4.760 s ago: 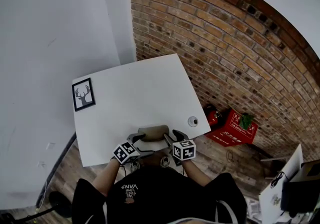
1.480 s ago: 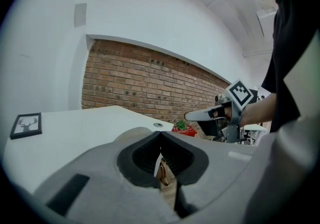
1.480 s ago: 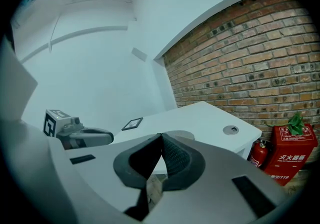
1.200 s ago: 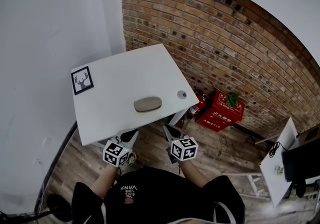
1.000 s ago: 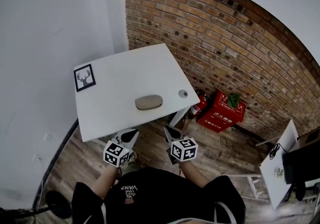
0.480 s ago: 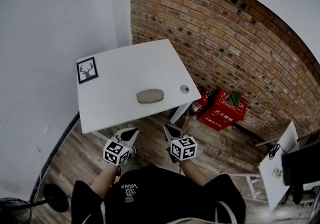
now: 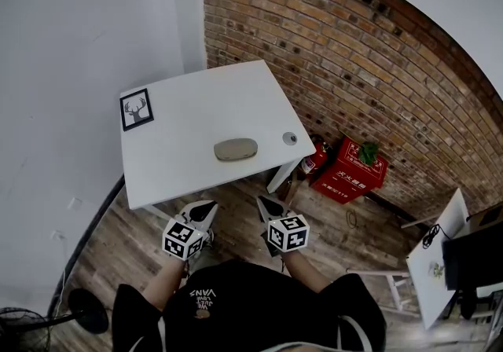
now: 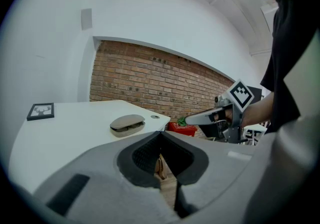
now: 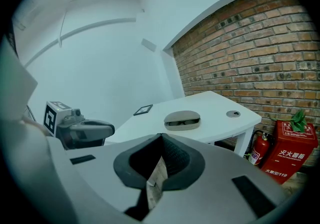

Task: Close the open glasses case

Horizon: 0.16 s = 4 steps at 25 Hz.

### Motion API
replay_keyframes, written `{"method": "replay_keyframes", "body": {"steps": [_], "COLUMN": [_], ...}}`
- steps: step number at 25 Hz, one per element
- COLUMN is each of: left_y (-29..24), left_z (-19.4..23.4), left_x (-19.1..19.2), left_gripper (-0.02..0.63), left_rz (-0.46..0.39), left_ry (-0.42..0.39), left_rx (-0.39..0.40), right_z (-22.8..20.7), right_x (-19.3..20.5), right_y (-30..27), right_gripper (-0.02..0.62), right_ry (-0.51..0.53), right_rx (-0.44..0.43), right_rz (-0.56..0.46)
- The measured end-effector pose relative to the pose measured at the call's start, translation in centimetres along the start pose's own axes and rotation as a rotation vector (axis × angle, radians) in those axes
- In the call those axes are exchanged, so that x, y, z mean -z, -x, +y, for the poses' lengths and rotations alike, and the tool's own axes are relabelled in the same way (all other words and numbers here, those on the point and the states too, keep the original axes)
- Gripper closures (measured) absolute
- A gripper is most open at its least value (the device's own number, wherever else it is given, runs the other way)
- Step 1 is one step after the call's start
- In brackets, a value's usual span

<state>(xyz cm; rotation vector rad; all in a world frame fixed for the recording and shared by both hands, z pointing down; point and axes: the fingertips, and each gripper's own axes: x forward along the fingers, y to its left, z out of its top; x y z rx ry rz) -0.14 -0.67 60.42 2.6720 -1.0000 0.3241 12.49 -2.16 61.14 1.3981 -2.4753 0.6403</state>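
While standing back from the table (image 7: 196,99), off its near edge and well apart from it, holds the left gripper (image 7: 206,207) pressed together on nothing and the right gripper (image 7: 262,202) likewise pressed together and empty, both aimed toward the table from beyond that edge. Reads as the last stage of the closing, or just past it: no push on the lid under way, no contact with anything. Calls next, in all likelihood, for a check of the seam and, if short of shut, for a reach over the near edge, a downward press on the lid with one set of shut tips and a brace on the base with the other, against sliding across the tabletop. Finds the glasses case (image 7: 236,149) lying flat on the table, between its centre and its near edge. Looks oval, rounded and grey-brown, lid down over base. Shows, from both gripper views, a dark slit along the side facing the near edge, with something dim inside, so cannot tell whether snapped fully shut.
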Motion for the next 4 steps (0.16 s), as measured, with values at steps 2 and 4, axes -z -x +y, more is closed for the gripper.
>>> {"method": "replay_keyframes", "body": {"steps": [2, 4], "left_y": [-0.08, -0.17], "left_z": [0.18, 0.36], "left_x": [-0.06, -0.13], "left_gripper": [0.595, 0.595], "left_rz": [0.001, 0.002], "left_ry": [0.000, 0.000], "left_rx": [0.000, 0.001], "right_z": [-0.04, -0.07], "right_x": [-0.13, -0.26], "right_y": [-0.14, -0.30], "right_gripper": [0.597, 0.598], "right_ry": [0.000, -0.001], "right_rx": [0.002, 0.004], "right_rz": [0.000, 0.001]}}
